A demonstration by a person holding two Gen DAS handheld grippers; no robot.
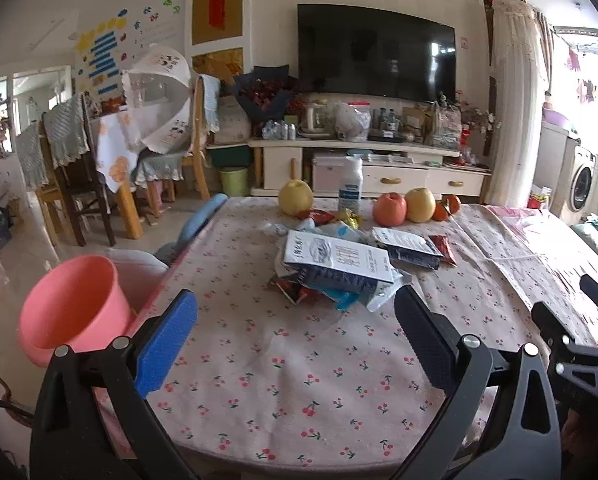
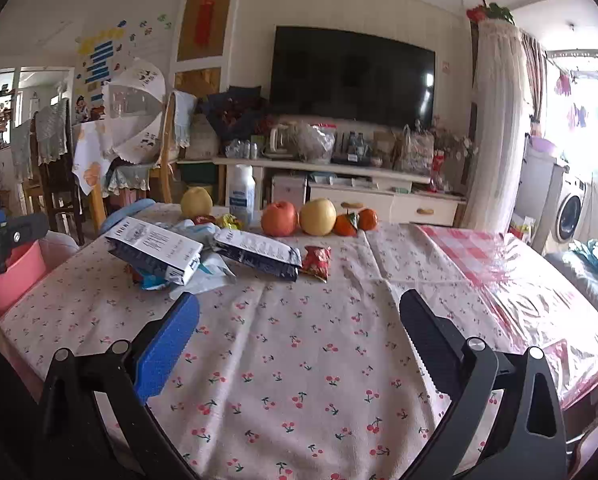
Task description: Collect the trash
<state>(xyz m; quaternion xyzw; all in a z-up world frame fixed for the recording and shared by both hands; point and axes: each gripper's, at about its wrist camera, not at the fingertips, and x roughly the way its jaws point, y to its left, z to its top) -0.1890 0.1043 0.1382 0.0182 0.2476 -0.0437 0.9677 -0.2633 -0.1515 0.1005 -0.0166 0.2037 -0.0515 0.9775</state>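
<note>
Left wrist: crumpled wrappers (image 1: pixel 339 268) heaped.

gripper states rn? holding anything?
Left gripper: open, empty, above the tablecloth short of the trash pile.
Right gripper: open, empty, over bare tablecloth.

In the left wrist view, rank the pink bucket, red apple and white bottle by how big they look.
1. pink bucket, clearly largest, though it sits nearest the camera.
2. white bottle and red apple: too close to rank; the bottle is taller, the apple wider.
</note>
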